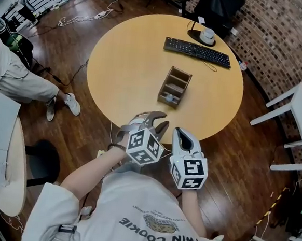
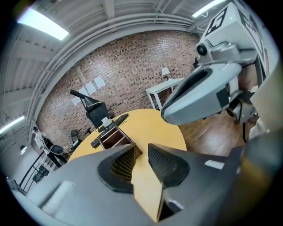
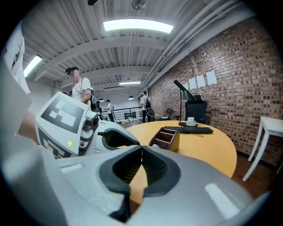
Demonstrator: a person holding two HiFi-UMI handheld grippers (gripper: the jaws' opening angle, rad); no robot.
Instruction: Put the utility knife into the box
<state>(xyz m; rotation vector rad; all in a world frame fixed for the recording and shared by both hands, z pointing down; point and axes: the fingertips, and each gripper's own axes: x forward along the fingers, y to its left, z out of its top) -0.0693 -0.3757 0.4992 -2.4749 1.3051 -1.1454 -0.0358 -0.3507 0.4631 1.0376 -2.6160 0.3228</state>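
A brown wooden box (image 1: 175,84) with open compartments stands in the middle of the round table (image 1: 124,63). A small pale blue-grey thing (image 1: 168,98), seemingly the utility knife, lies in the box's near end. Both grippers hover side by side over the table's near edge, well short of the box. My left gripper (image 1: 160,122) is open, with a narrow gap between its jaws and nothing in it (image 2: 141,152). My right gripper (image 1: 181,135) is shut with its tips together and empty (image 3: 141,150). The box (image 2: 116,137) (image 3: 167,137) shows ahead in both gripper views.
A black keyboard (image 1: 198,52) and a white cup (image 1: 207,36) on a dark pad lie at the table's far side. White furniture (image 1: 297,118) stands at the right, a seated person (image 1: 19,81) at the left. Cables (image 1: 81,18) trail over the wooden floor.
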